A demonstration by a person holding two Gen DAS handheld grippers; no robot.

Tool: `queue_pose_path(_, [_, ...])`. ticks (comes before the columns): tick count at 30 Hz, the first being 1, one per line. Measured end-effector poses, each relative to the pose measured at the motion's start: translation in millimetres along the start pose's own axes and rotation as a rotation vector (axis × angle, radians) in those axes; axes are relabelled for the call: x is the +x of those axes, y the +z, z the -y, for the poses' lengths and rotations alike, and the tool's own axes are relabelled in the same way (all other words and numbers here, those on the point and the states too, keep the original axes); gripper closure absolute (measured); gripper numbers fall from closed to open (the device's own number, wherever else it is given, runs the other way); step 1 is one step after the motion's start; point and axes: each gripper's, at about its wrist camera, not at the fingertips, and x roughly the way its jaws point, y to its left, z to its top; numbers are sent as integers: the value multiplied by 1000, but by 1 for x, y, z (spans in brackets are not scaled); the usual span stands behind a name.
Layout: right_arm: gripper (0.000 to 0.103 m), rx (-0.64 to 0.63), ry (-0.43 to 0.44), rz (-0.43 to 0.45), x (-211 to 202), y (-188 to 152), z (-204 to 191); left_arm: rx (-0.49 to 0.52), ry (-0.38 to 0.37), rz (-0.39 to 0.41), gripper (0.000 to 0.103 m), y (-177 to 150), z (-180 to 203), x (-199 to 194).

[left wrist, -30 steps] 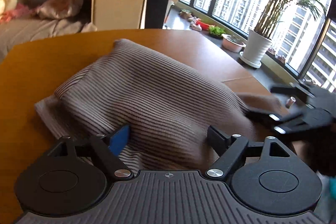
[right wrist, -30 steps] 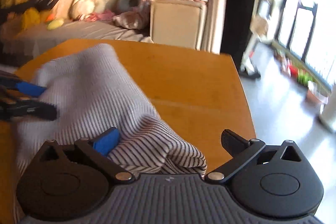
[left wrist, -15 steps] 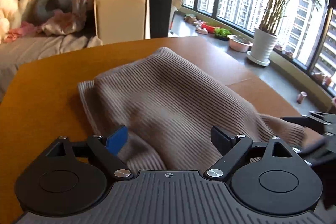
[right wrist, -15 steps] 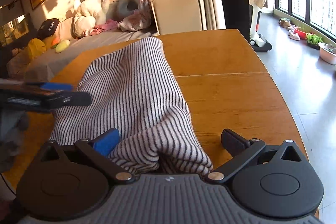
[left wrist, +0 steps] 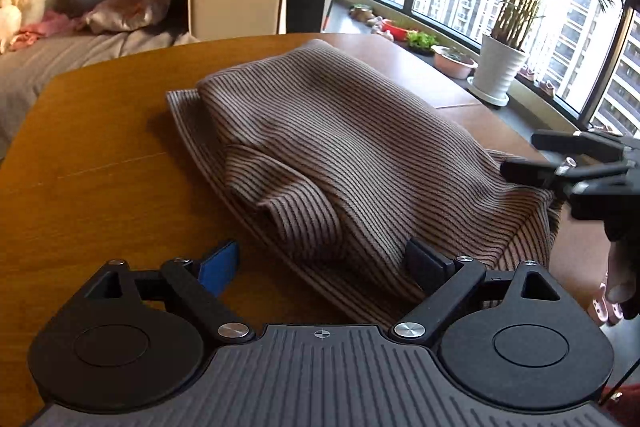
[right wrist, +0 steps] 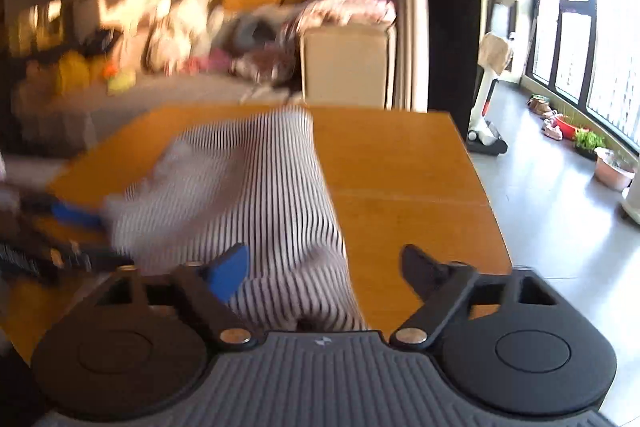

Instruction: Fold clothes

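The striped top (left wrist: 344, 147) lay bunched in a thick bundle on the table (left wrist: 92, 187), already doubled over w/ a flat under-layer sticking out along its left edge and a loose roll of fabric sagging at the near side.

Left gripper (left wrist: 326, 263) sat low at the near edge, jaws spread wide, nothing between them; the cloth only brushed its right finger. Right gripper (right wrist: 324, 267) was likewise spread, the top's near end lying between its fingers and under its body but not pinched.

Judged step: between folds, both tools let go, prob. lining up for a fresh grab. Next move likely calls for closing on an edge or corner through all layers, both sides lifted evenly, else the roll slips and the fold goes lopsided.

Hard to read: right view was badly motion-blurred, so the far half of the top and the couch (right wrist: 200, 67) behind were smeared. The top's near hem was hidden under the right gripper's body. Garment type, sleeves & collar couldn't be made out.
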Motion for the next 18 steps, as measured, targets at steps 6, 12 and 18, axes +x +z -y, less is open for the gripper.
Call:
queue_pose_path(6, [32, 10, 20, 2, -11, -9, -18, 7, -9, 7, 10, 0, -1, 4])
queue_pose_path(12, [31, 83, 70, -21, -18, -13, -26, -13, 2, 20, 8, 7, -10, 12])
queue_pose_path(18, [27, 24, 62, 11, -26, -10, -25, -37, 36, 25, 11, 15, -18, 4])
